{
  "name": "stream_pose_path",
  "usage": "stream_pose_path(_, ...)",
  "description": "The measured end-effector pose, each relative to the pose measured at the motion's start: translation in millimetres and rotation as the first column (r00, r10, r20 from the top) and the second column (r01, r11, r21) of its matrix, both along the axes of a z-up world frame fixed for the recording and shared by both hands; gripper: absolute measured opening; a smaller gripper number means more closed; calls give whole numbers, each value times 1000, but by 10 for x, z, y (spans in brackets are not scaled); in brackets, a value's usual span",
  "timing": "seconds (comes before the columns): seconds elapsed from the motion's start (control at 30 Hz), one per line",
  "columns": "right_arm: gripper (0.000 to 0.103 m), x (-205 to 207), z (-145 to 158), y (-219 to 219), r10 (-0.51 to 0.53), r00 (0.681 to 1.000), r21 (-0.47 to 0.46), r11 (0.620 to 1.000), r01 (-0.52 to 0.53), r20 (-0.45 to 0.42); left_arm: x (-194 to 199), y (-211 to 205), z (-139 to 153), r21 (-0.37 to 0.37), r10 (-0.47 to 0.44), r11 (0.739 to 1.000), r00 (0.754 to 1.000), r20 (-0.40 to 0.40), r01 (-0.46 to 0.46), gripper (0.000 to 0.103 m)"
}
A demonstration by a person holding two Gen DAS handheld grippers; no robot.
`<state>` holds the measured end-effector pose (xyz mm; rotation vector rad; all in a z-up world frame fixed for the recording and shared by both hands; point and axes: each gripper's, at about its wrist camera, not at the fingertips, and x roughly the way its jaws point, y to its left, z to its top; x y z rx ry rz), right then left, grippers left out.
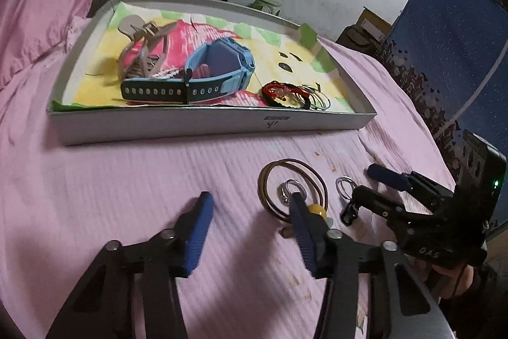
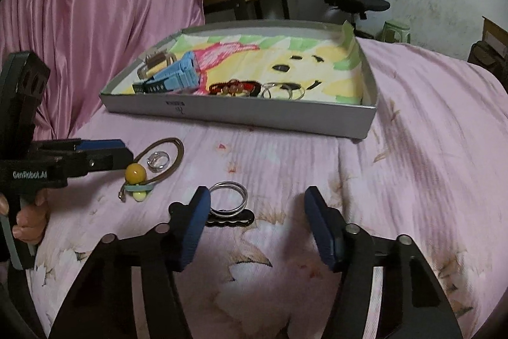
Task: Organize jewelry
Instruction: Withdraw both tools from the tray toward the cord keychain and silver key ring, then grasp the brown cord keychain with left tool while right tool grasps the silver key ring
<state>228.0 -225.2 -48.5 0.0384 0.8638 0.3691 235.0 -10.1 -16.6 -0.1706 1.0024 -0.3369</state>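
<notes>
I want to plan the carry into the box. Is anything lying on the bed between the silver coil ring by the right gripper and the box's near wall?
Nothing visible does. Between the silver coil ring and the box lies only bare pink bedspread. The wall itself must be cleared.

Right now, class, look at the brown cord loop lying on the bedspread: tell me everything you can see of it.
The brown cord loop is a thin, dark brown cord, leather-like, coiled in a few turns and lying flat on the pink bedspread, in front of the white tray. A round yellow bead, a pale green piece and a smaller pale bead hang at its near end. A small silver ring lies inside the loop. One of the left gripper's fingers reaches over it; contact is unclear.
</notes>
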Motion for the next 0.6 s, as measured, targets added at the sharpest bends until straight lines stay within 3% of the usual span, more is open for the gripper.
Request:
stream_pose_path(0.13, 41, 26, -35, 44, 15, 1000, -9, 1000, -15, -14, 56, -55, -47, -1, -27, 1000, 999, -22, 27, 32)
stream_pose_path(0.33, 32, 93, -55, 79, 40, 999, -12, 999, -40, -35, 156, -131, -98, 4, -55, 998, 997, -63, 55, 14)
stream_pose_path(0.6, 22, 195, -108, 24, 29, 997, 29, 999, -27, -72, 230, -175, -158, 19, -60, 998, 993, -99, 62, 8)
